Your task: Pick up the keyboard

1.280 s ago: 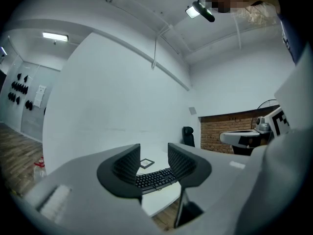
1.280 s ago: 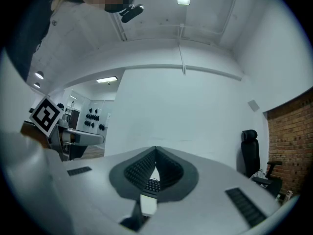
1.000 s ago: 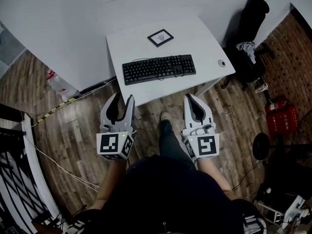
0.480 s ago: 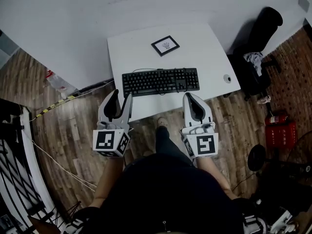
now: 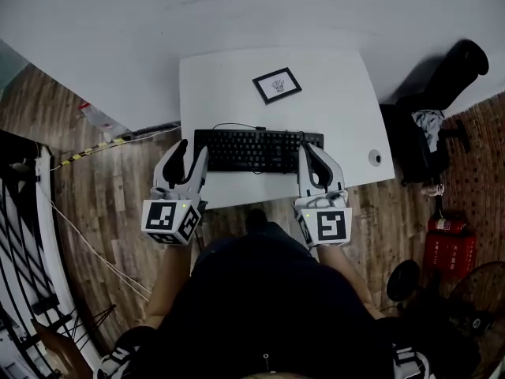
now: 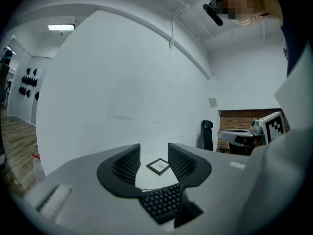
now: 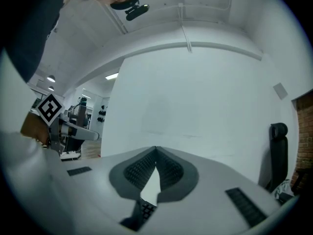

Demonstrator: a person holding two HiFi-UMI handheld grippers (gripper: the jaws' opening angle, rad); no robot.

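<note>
Keyboard (image 5: 259, 150): black, lying flat near the front edge of the white table (image 5: 339, 109), long side across the person's front; thin cable curling off its back edge.

Left gripper (image 5: 192, 150): jaws apart with nothing between the pads; tips at the keyboard's left end in the head view; in the left gripper view the keyboard (image 6: 159, 202) lies just below and ahead of the open jaws; whether they touch it I cannot tell.

Right gripper (image 5: 312, 150): jaws closed on each other, holding nothing; tips over the keyboard's right end; in the right gripper view only a corner of keys (image 7: 145, 209) shows beneath the meeting pads.

Change from a second ago: both grippers were over the wooden floor, well short of the table; now they reach its near edge and flank the keyboard; left jaw gap unchanged, right jaws closed as before; keyboard unmoved on the table.

Other items: small framed picture (image 5: 277, 84) behind the keyboard, seen between the left jaws (image 6: 158, 166); black chair (image 5: 442, 77) to the table's right.
</note>
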